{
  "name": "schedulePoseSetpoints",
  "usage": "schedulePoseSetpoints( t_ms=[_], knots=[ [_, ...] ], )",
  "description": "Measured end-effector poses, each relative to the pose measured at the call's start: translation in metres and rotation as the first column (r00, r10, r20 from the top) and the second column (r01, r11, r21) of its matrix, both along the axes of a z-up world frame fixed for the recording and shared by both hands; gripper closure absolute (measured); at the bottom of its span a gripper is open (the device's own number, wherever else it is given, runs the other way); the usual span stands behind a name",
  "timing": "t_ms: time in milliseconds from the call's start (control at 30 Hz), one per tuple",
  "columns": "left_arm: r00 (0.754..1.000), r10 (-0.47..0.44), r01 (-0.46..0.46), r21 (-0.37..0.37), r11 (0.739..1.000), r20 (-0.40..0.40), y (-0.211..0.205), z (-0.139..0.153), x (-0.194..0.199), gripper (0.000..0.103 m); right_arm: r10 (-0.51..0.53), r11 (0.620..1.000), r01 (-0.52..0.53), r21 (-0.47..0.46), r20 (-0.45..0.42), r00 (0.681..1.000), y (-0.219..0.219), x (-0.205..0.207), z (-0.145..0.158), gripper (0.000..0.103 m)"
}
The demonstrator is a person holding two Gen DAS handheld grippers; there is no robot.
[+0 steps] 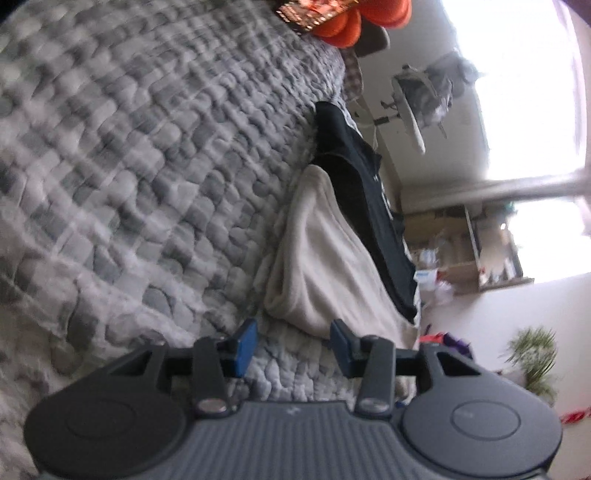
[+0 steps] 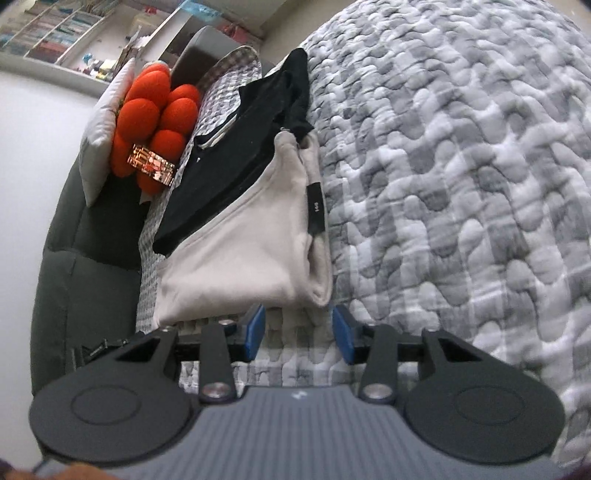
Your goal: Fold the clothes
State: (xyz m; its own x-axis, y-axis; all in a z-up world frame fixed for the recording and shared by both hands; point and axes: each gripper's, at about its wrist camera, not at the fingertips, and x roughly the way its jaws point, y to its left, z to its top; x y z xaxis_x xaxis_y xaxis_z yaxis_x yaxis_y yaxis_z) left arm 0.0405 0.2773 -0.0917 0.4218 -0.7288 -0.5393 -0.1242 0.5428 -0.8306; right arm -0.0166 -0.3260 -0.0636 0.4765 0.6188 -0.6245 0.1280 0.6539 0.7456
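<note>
From the left wrist, the left tool [image 1: 293, 345] hovers with its blue pads apart and nothing between them, over a grey-and-white quilted bedspread [image 1: 140, 177]. Just beyond its tips lies a folded cream garment [image 1: 317, 254], with a black garment [image 1: 354, 177] touching its far edge. An orange cushion [image 1: 354, 18] sits at the far end of the bed.

From the right wrist, the right tool [image 2: 297, 334] also stands apart and empty, over the bedspread [image 2: 461, 166]. The folded cream garment [image 2: 243, 240] lies just ahead, its near edge close to the tips, the black garment [image 2: 243, 136] overlapping its far left side. The orange cushion [image 2: 155, 114] sits far left, beside a grey pillow [image 2: 103, 129].
</note>
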Motion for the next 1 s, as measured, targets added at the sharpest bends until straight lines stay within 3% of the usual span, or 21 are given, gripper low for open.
schedulePoseSetpoints(
  t_ms=[167,367,433,500,600,700,1000],
  knots=[
    [0.999,0.034,-0.036,-0.060,0.998,-0.035,0.002,-0.010,0.003,0.058,-0.041,0.996,0.042,0.075,-0.006,0.999,-0.009,0.002,-0.007,0.057],
    [0.998,0.061,-0.062,-0.085,0.994,-0.015,-0.011,-0.012,0.012,0.061,-0.060,0.985,0.060,0.164,-0.008,0.998,-0.008,0.010,-0.016,0.058],
    [0.998,0.058,-0.059,-0.077,0.995,-0.009,-0.017,-0.012,0.015,0.072,-0.058,0.983,0.058,0.173,-0.004,0.998,-0.006,0.013,-0.016,0.077],
    [0.999,0.052,-0.053,-0.084,0.995,-0.011,-0.021,-0.014,0.016,0.091,-0.061,0.981,0.060,0.186,-0.003,0.998,-0.004,0.016,-0.018,0.084],
    [0.997,0.076,-0.074,-0.115,0.991,0.020,-0.022,-0.009,0.014,0.092,-0.082,0.975,0.073,0.211,0.031,0.996,-0.006,0.014,-0.011,0.086],
    [0.990,0.129,-0.118,-0.182,0.976,0.052,-0.017,-0.002,0.010,0.093,-0.115,0.955,0.092,0.280,0.066,0.991,-0.013,0.013,-0.002,0.087],
    [0.959,0.262,-0.205,-0.367,0.907,0.111,-0.023,0.020,0.027,0.094,-0.188,0.923,0.125,0.364,0.143,0.972,-0.021,0.032,0.029,0.087]
  ],
)
